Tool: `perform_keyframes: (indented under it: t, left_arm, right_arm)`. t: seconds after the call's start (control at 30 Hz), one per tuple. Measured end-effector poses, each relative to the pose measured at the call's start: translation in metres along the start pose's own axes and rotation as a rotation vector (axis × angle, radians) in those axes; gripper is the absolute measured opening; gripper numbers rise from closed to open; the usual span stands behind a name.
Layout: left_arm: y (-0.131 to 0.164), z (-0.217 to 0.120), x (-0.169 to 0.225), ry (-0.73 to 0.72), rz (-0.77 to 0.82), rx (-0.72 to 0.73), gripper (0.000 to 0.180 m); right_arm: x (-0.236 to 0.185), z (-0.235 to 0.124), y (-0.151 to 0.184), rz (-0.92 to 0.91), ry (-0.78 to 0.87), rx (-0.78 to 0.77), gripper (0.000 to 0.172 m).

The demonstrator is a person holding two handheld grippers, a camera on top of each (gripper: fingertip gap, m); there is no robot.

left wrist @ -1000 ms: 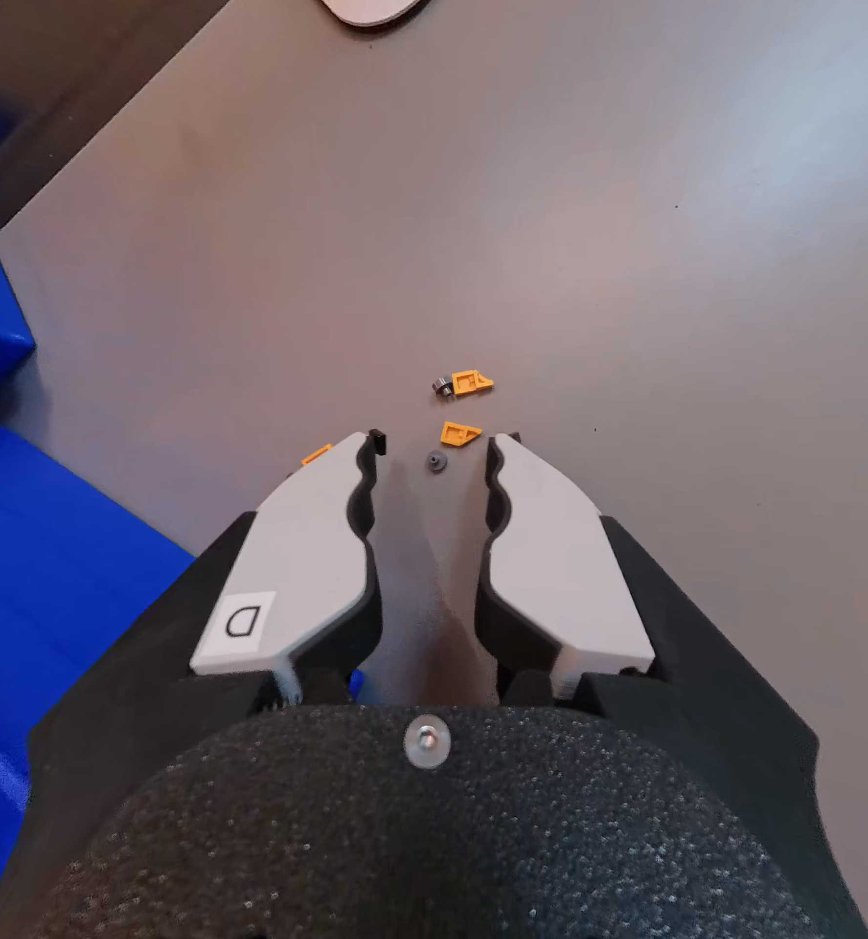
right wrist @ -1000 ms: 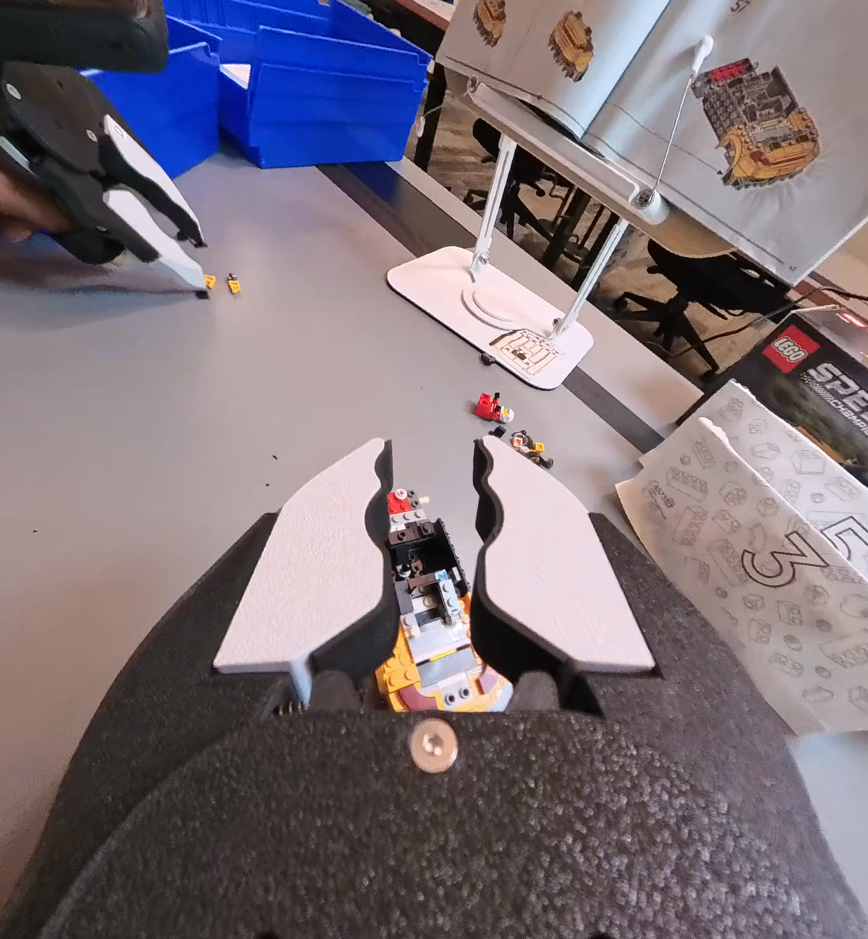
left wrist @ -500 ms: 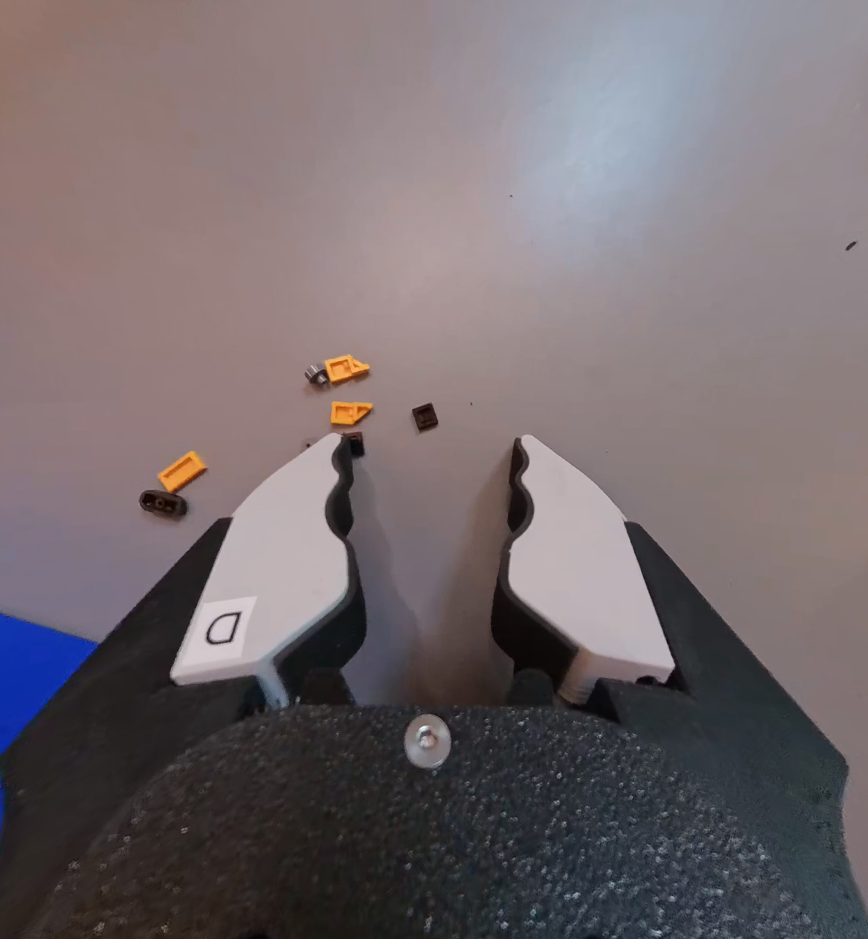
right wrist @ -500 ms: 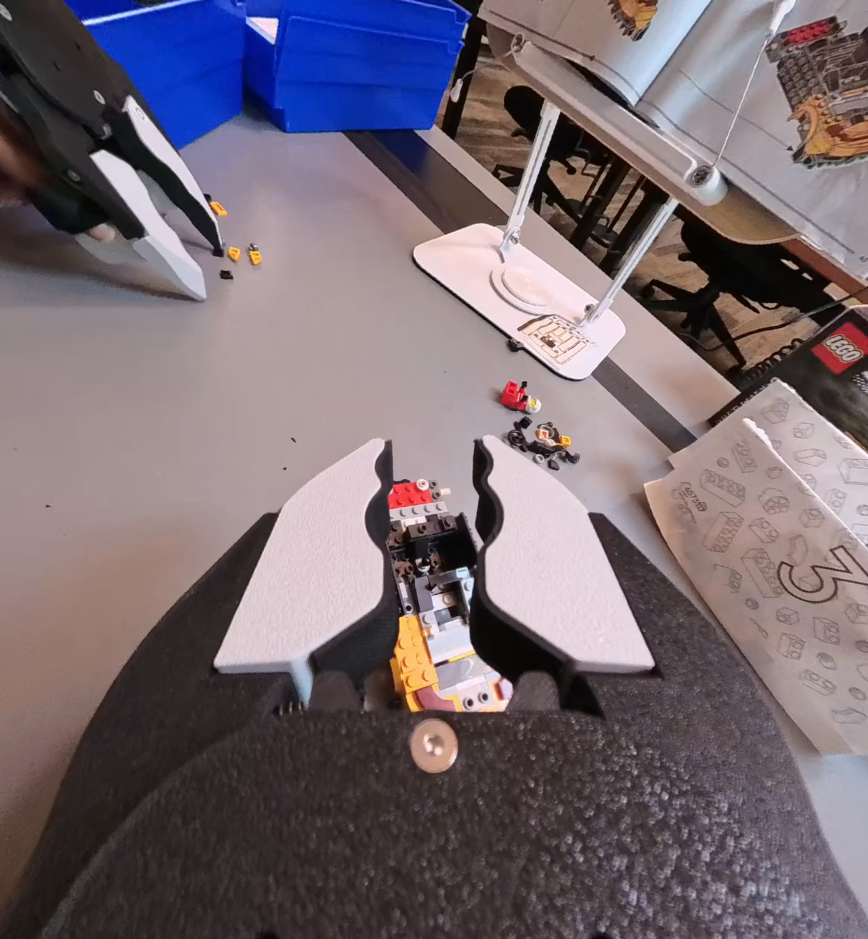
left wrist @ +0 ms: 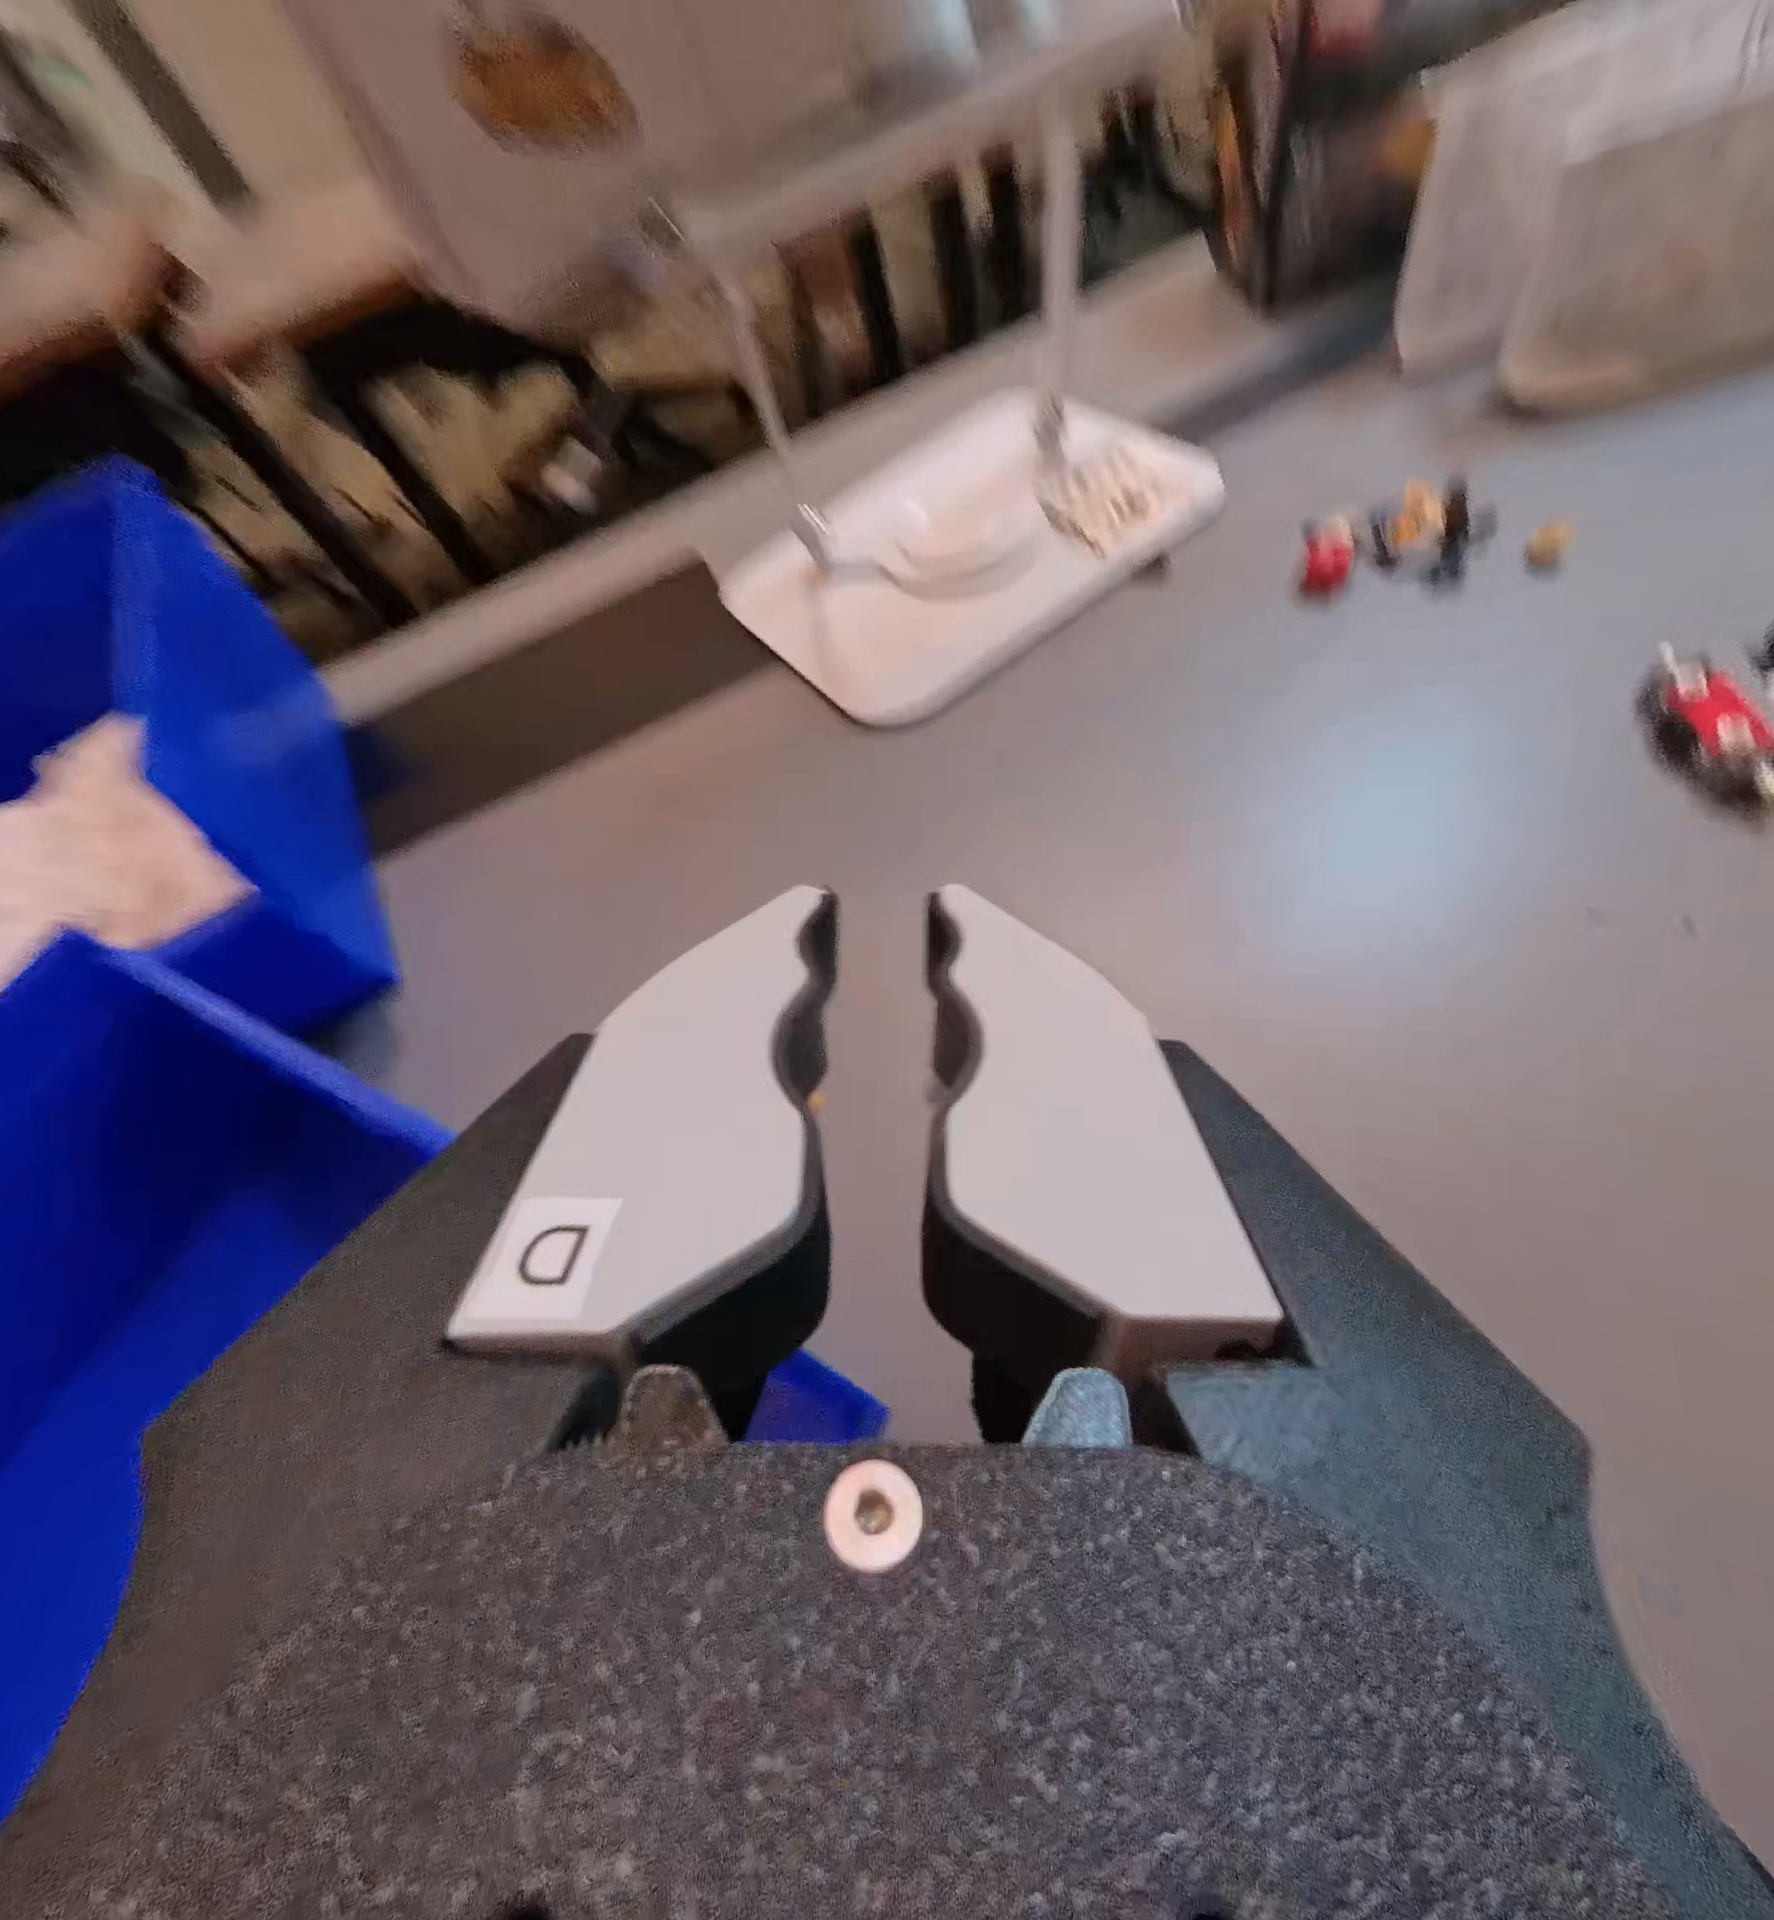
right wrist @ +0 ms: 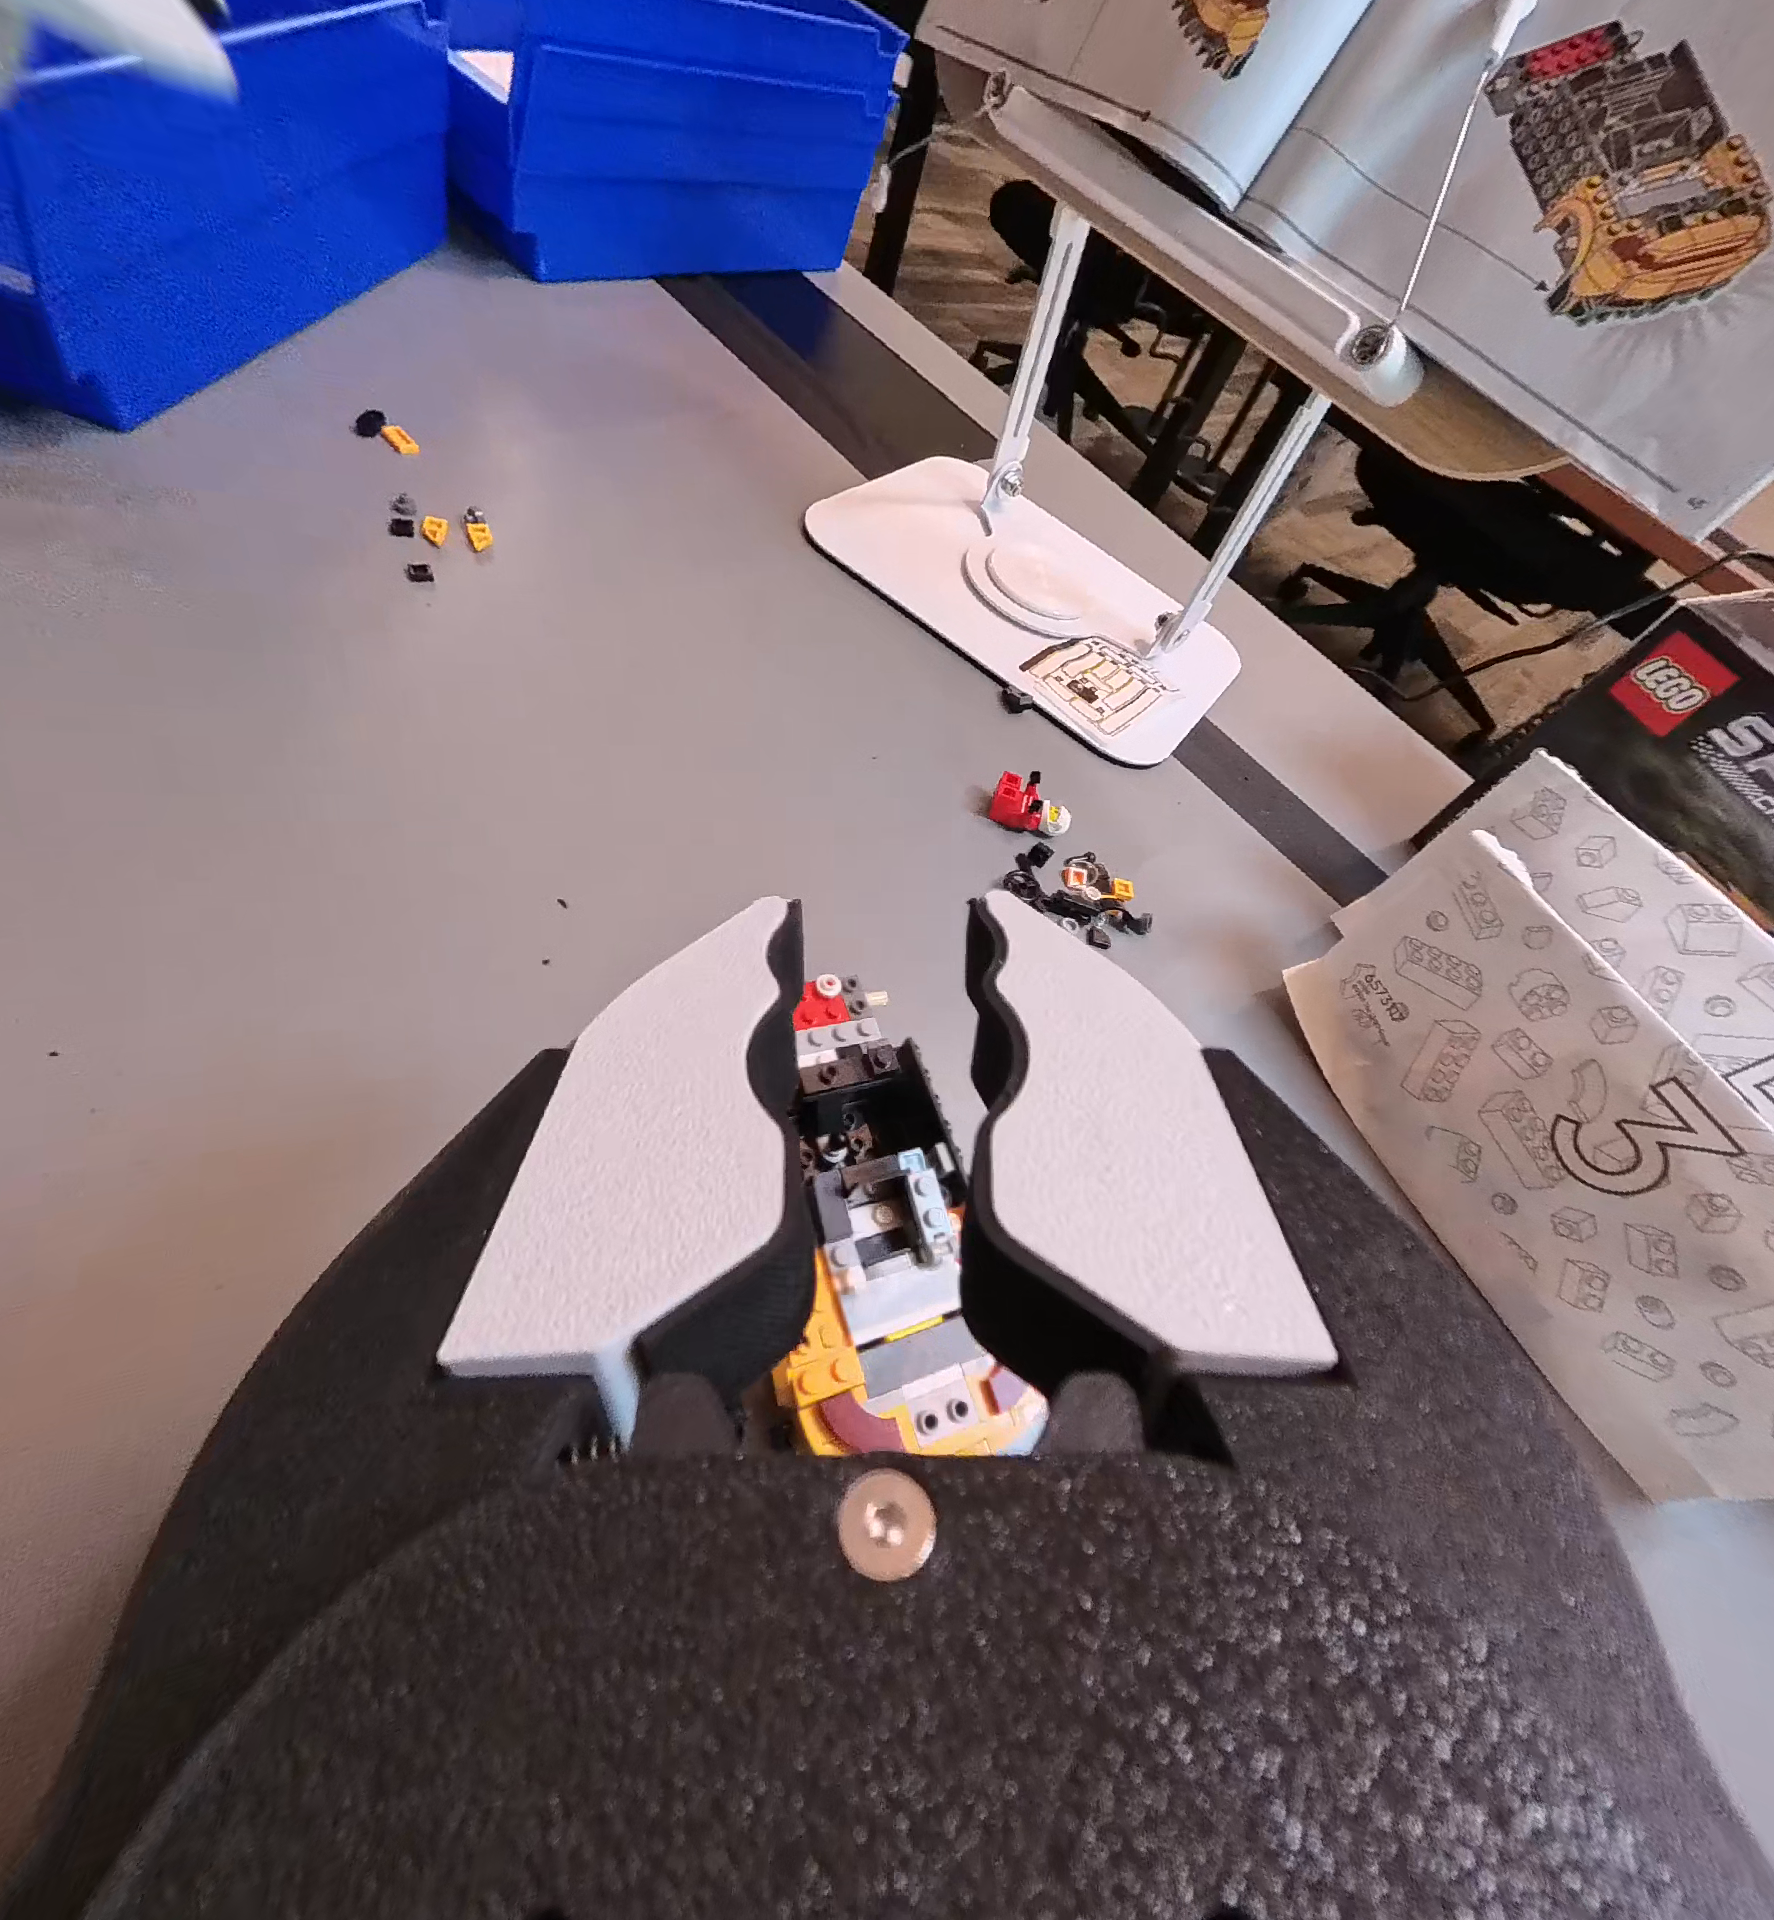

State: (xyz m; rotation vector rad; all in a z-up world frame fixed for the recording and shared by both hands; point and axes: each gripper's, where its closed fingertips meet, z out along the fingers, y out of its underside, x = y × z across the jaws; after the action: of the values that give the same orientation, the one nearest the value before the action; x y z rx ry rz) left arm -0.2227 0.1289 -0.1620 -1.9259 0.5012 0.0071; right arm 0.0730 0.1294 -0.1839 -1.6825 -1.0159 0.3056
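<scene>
Right wrist view: the right claw point(right wrist: 883, 914) gripped a part-built brick car point(right wrist: 878, 1195) between its pads, over the grey table point(right wrist: 239, 831). Loose small pieces point(right wrist: 1080, 904) lay just right of its tips. Left wrist view: the left claw point(left wrist: 881, 904) stood narrowly parted, with the table showing between its fingers and blue bins point(left wrist: 135, 1039) to its left.

We see an office-like workroom set up for toy-brick building: a long grey counter point(right wrist: 239, 831) with blue storage bins point(right wrist: 675, 135) at its far end, a white stand point(right wrist: 1018, 582) propping up printed building instructions point(right wrist: 1631, 197), loose bricks point(right wrist: 436, 530), and office chairs point(right wrist: 1423, 540) on the floor beyond.
</scene>
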Motion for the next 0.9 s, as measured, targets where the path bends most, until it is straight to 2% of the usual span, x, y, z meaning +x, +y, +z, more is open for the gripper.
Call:
perform_keyframes:
  t: [0.03,0.13,0.27,0.33,0.43,0.5,0.57,0.77,0.9]
  left_arm:
    - [-0.011,-0.011,-0.014,-0.057,-0.018,0.075,0.0]
    - [-0.017,-0.029,-0.047,-0.175,-0.051,0.16,0.0]
    - [-0.016,-0.035,-0.056,-0.198,-0.083,0.216,0.0]
    - [-0.02,-0.036,-0.052,-0.202,-0.065,0.256,0.0]
    - [-0.025,-0.033,-0.04,-0.182,-0.041,0.302,0.0]
    - [-0.025,-0.029,-0.032,-0.153,-0.033,0.304,0.0]
    - [-0.024,-0.024,-0.023,-0.116,-0.032,0.299,0.0]
    - [-0.022,-0.017,-0.001,-0.033,-0.008,0.301,0.0]
    - [-0.02,-0.009,0.02,0.045,0.017,0.29,0.0]
  right_arm:
    - [0.001,0.0,0.0,0.001,0.004,0.0,0.03]
    - [0.006,-0.001,0.0,-0.001,0.029,0.005,0.028]
    - [0.016,-0.006,0.002,-0.002,0.07,-0.004,0.027]
    - [0.019,-0.01,0.009,-0.01,0.049,-0.045,0.036]
    - [0.006,-0.015,0.043,-0.008,-0.108,-0.216,0.056]
    - [-0.006,-0.019,0.07,-0.001,-0.219,-0.307,0.058]
    - [-0.008,-0.018,0.089,0.017,-0.248,-0.372,0.064]
    - [0.008,-0.013,0.12,0.068,-0.222,-0.481,0.091]
    - [-0.002,-0.005,0.132,0.103,-0.292,-0.48,0.077]
